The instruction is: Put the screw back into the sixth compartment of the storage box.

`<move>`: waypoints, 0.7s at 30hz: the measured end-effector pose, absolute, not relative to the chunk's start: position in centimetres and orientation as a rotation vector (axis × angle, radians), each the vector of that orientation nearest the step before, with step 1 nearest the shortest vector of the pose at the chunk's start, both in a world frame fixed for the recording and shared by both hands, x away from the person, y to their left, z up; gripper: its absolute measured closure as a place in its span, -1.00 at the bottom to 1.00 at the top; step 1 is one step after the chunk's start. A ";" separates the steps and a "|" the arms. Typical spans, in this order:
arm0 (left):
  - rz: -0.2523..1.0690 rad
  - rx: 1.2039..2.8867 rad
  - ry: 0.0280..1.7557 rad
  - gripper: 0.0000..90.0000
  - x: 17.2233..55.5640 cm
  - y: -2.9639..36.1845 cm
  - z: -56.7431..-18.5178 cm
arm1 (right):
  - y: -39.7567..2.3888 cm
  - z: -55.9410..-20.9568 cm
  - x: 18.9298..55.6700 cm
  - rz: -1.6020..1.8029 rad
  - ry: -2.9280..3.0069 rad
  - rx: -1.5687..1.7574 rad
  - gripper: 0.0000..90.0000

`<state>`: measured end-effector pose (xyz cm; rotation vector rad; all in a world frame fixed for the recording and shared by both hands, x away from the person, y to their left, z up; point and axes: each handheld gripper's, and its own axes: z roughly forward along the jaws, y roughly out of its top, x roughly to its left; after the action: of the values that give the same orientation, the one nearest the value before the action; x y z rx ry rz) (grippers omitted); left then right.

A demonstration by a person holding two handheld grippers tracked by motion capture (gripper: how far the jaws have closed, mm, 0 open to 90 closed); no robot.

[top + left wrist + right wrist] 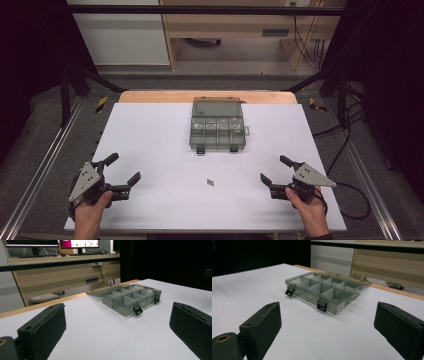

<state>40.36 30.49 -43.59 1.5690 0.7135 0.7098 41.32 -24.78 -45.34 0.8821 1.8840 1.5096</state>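
Your left gripper [118, 173] rests at the near left of the table [150, 140], jaws spread wide with nothing between them. Your right gripper [275, 171] sits at the near right, jaws just as wide and empty. Both point inward toward the middle.

The box [218, 126] lies at the far centre, its clear lid folded back toward the far edge and its compartments open to you. Two black latches hang on its near wall.

The high view gives you something the gripper views leave out: a small dark part [210, 182] lying on the white sheet between your two grippers, nearer you than the box and well apart from it. I cannot tell what it is.

The gripper views give you the box [130, 298] from low down, showing the dividers standing upright and the compartments looking empty [325, 290].

There is bare sheet on all sides of the box except the far one, where the lid nearly reaches the wooden edge.
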 end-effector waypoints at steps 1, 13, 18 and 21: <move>0.710 1.569 0.713 -0.99 40.4 30.5 -43.6 | -24.9 -45.3 41.2 1.494 1.885 0.877 -0.83; 0.710 1.572 0.724 -0.98 40.6 30.4 -43.7 | -24.4 -46.1 40.4 1.318 1.968 0.890 -0.78; 0.709 1.572 0.723 -0.98 40.7 30.4 -43.7 | -23.7 -45.5 40.6 1.285 2.019 0.904 -0.75; 0.703 1.576 0.717 -0.97 40.6 30.4 -43.7 | -22.8 -44.5 40.6 1.262 2.050 0.899 -0.76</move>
<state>40.56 30.38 -43.75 1.5755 0.7168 0.7032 40.57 -22.82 -44.49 0.8986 2.0501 1.2615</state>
